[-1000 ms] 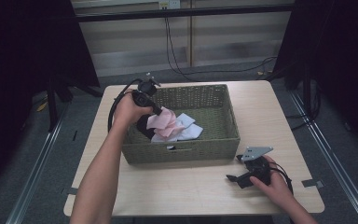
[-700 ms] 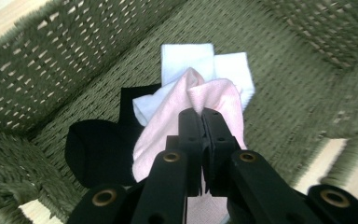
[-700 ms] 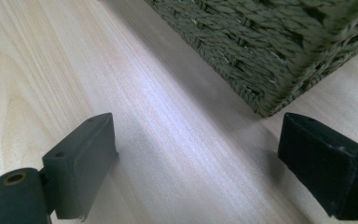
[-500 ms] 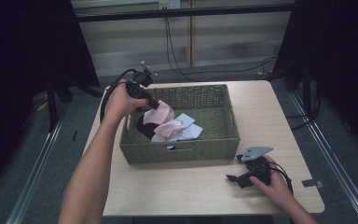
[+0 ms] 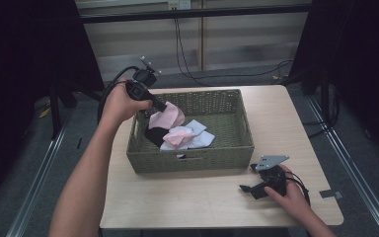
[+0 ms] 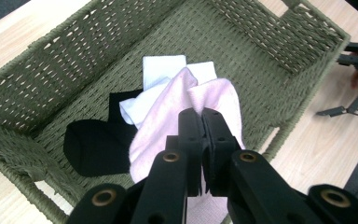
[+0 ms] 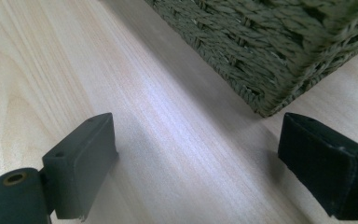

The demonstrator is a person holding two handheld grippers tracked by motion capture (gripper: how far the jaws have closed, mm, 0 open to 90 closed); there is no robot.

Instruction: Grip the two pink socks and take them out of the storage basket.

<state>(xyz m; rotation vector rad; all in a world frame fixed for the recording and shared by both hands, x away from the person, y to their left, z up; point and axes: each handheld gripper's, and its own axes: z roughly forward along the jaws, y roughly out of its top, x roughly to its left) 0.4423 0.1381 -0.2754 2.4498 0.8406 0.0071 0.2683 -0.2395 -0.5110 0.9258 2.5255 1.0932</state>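
The left tongs (image 6: 201,122) are seen clamped together on a pink cloth (image 6: 168,135), which is held lifted above the left end of a green woven basket (image 5: 237,148). In the high view the left tongs (image 5: 164,106) are gripped by the left hand (image 5: 121,102) over the basket's left rim, with the pink cloth (image 5: 165,118) hanging from them. Beneath it, inside the basket, a black cloth (image 6: 93,142) and white cloths (image 6: 161,74) are seen lying on the woven floor.

The right tongs (image 7: 196,158) are held wide apart, resting on the tabletop (image 7: 121,93) just in front of the basket's near right corner; nothing is gripped between them. In the high view the right tongs (image 5: 250,181) are held by the right hand (image 5: 288,195) near the front right of the tabletop (image 5: 177,197).

The tabletop is of pale wood with rounded corners. 1 strip of grey tape (image 5: 327,193) is seen near its right edge. A grey floor (image 5: 44,163) with metal rails surrounds it, black curtains (image 5: 24,59) hang at both sides, and cables (image 5: 187,54) are draped down a pale wall behind.
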